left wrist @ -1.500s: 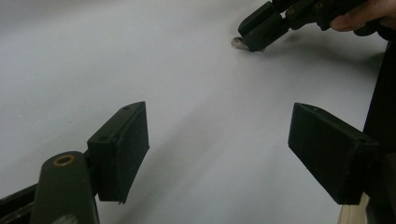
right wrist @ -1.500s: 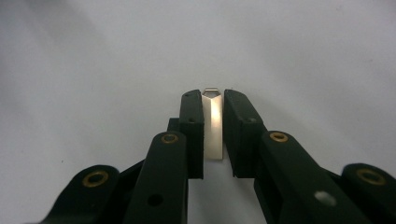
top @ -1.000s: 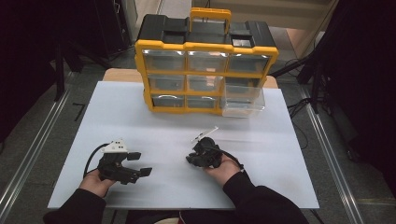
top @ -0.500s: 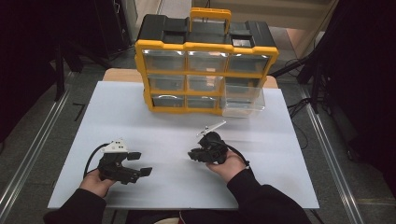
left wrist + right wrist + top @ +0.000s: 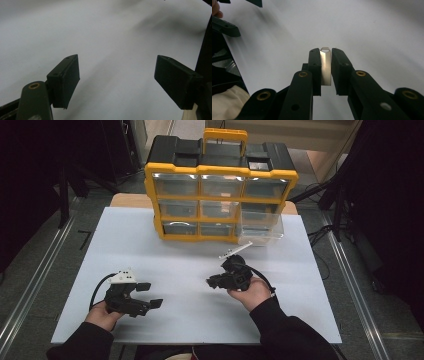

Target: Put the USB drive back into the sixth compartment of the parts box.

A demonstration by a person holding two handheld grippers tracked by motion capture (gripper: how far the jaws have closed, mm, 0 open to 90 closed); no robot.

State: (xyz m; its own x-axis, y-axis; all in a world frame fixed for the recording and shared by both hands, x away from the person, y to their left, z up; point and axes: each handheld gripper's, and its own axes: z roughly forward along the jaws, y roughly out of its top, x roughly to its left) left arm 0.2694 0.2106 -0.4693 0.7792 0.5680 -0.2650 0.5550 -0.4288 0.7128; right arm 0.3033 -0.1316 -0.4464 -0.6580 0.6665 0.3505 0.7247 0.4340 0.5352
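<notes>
**Two tongs, one organiser, one metal strip**

There are two tongs on show. The left tongs (image 5: 150,295) sit low over the near left of the tabletop (image 5: 165,255), jaws spread wide with nothing between them; the left gripper view shows only bare white surface in the gap. The right tongs (image 5: 326,71) are pinching one small metal strip (image 5: 325,66), flat and shiny, with a thin wire loop at its far tip. In the high view the right tongs (image 5: 212,282) point left, held up near the middle of the tabletop, and the strip is too small to make out there.

One yellow and black organiser (image 5: 220,195) stands at the far edge, with nine clear drawers in three rows of three, as far as the glare lets me count. One drawer (image 5: 260,227), bottom right, is pulled out.

The tabletop is a white sheet over a wooden top. Grey floor with metal rails runs along both sides, and dark curtains close the room in.

Since a second ago the right hand (image 5: 250,292) has shifted slightly right and away from the person; the left tongs have stayed put.
</notes>
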